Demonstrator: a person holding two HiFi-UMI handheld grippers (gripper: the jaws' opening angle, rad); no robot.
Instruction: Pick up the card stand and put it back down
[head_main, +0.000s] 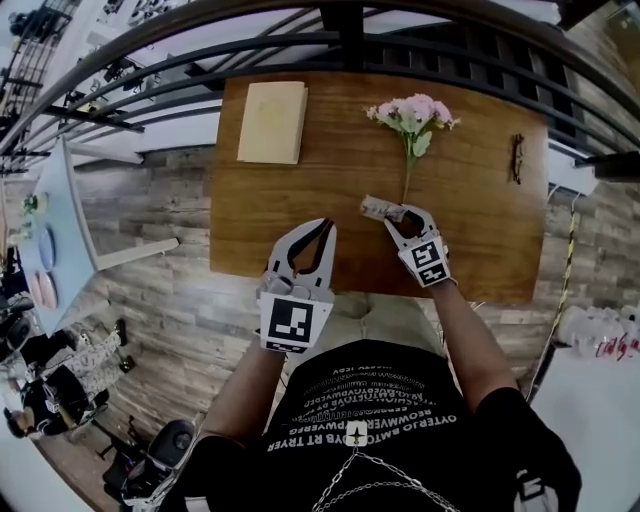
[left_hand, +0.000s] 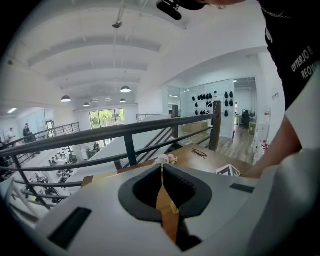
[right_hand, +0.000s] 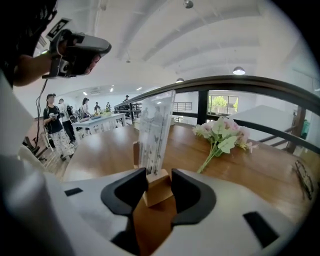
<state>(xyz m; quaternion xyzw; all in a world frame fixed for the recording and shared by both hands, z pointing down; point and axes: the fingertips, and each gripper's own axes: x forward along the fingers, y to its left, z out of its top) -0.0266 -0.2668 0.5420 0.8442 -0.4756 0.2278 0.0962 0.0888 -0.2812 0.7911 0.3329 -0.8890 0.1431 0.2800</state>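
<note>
The card stand (right_hand: 156, 132) stands on the wooden table (head_main: 480, 200) at the foot of the flower sprig (head_main: 413, 115), just off the end of its stem on your side. It is a small block of pale wood with a tall, clear panel rising upright from it. The panel carries a light sheet scattered with small dark marks, too blurred to read. From your head view it shows only as a short pale strip.

Your right gripper (right_hand: 159, 174) has its jaws apart around the wooden block. One pad sits close on each side, and a thin dark line shows on the side nearer the flowers, so it is not pressing on the block. The block's underside looks flat on the table.

Your left gripper (head_main: 326, 228) hangs further from the flowers, on the far side of the stand from them. Its jaw tips are together with nothing between them.
</note>
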